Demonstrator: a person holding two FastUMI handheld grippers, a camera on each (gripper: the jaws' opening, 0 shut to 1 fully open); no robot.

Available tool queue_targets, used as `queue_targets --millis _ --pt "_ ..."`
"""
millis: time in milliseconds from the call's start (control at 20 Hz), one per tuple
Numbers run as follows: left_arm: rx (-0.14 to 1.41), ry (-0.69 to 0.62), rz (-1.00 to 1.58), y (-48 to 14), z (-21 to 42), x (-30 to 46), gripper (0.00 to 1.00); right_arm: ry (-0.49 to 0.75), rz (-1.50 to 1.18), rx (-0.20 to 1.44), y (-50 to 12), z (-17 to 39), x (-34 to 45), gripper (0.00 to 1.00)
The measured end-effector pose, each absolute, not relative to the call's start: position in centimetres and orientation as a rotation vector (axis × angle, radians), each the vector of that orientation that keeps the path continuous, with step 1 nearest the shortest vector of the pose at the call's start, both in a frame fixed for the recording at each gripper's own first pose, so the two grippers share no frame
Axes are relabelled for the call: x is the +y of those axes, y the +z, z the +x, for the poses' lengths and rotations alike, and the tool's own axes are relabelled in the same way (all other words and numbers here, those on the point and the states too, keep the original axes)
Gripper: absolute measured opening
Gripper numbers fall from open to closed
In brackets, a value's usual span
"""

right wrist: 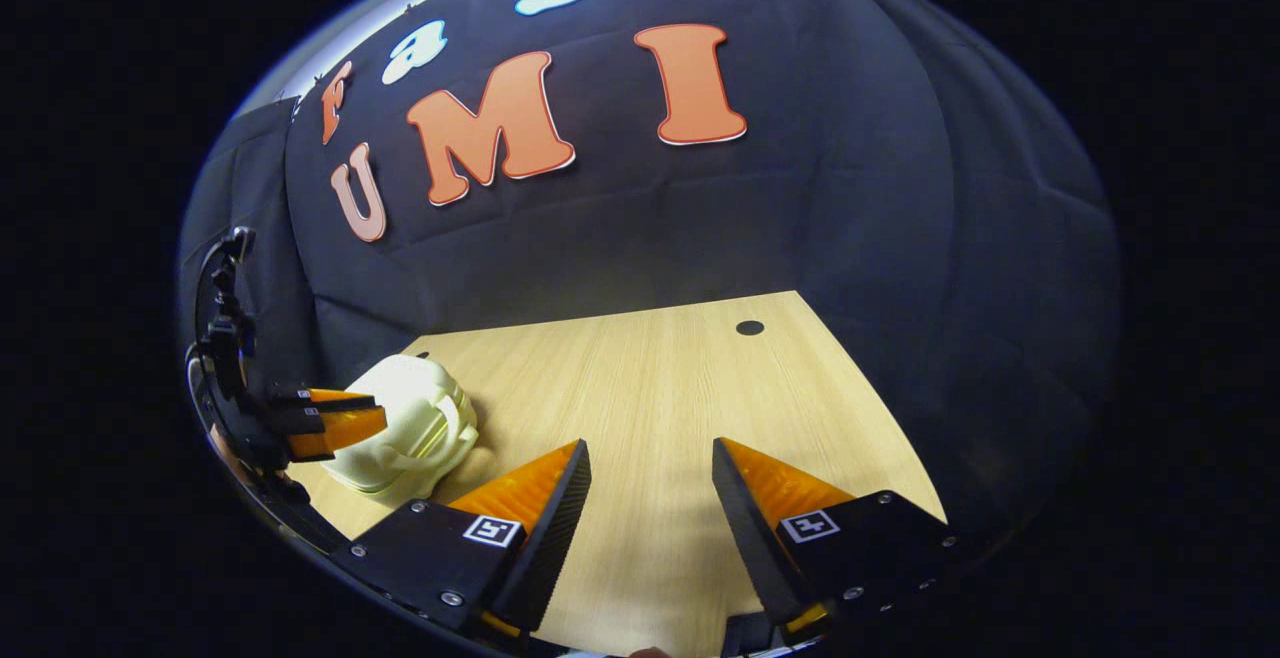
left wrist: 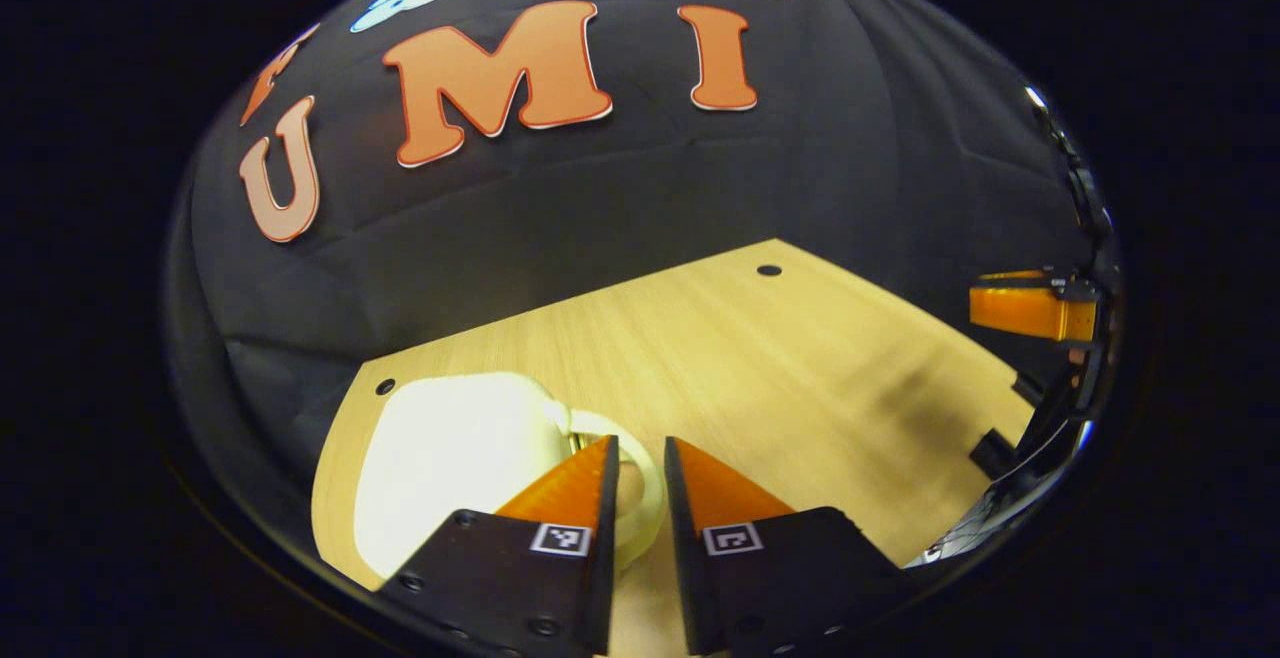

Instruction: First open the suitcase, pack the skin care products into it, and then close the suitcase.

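Observation:
A cream hard-shell suitcase (left wrist: pixel 450 468) lies closed on the wooden table (left wrist: pixel 780 368) near its left back corner; it also appears in the right gripper view as the suitcase (right wrist: pixel 410 428). My left gripper (left wrist: pixel 641 453) hovers beside it, fingers drawn close with only a narrow slit between them. The suitcase's looped handle (left wrist: pixel 640 508) shows through that slit, just past the tips, and I cannot tell whether they touch it. From the right gripper view the left gripper (right wrist: pixel 375 416) overlaps the suitcase's near side. My right gripper (right wrist: pixel 650 458) stands open over bare table, nothing between its fingers.
Two dark round holes (left wrist: pixel 768 270) (left wrist: pixel 385 387) mark the table's back corners. Black cloth wall closes the back and both sides. The right gripper (left wrist: pixel 1030 313) sits at the far right edge of the left gripper view. Bare tabletop (right wrist: pixel 660 378) stretches right of the suitcase.

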State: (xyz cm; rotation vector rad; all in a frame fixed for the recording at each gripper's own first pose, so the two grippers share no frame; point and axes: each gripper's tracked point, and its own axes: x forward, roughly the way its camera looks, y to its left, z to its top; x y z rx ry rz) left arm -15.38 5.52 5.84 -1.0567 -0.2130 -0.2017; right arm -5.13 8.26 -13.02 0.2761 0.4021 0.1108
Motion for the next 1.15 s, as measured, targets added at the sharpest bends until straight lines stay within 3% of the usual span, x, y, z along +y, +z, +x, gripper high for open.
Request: queue_targets --millis 150,300,350,550,700,850,1150 --pt "-0.323 -0.146 -1.045 7.7 -18.1 7.5 0.50 0.063 0.267 0.363 -11.9 -6.9 7.0 0.80" --pt "-0.432 -0.163 -1.039 9.4 -20.6 8.1 0.82 -0.015 0.242 0.328 -10.3 -9.1 6.1 0.80" --pt "-0.446 -0.167 -1.036 9.7 -21.4 8.1 0.86 -0.034 0.239 0.330 -10.0 -10.1 5.8 0.80" --pt "-0.540 -0.123 -1.083 10.0 -24.7 9.4 0.88 -0.086 0.162 0.283 -8.4 -12.9 4.7 0.80" --pt "-0.582 -0.025 -1.102 9.6 -27.6 11.0 0.98 -0.097 0.120 0.239 -6.4 -14.0 4.6 0.80" --pt "-0.561 0.051 -1.133 8.1 -28.6 11.9 0.98 -0.103 0.117 0.209 -5.5 -14.4 5.0 0.79" --pt "-0.479 0.143 -1.214 5.4 -29.1 11.8 0.98 0.001 0.080 0.146 -4.5 -14.3 8.1 0.80"
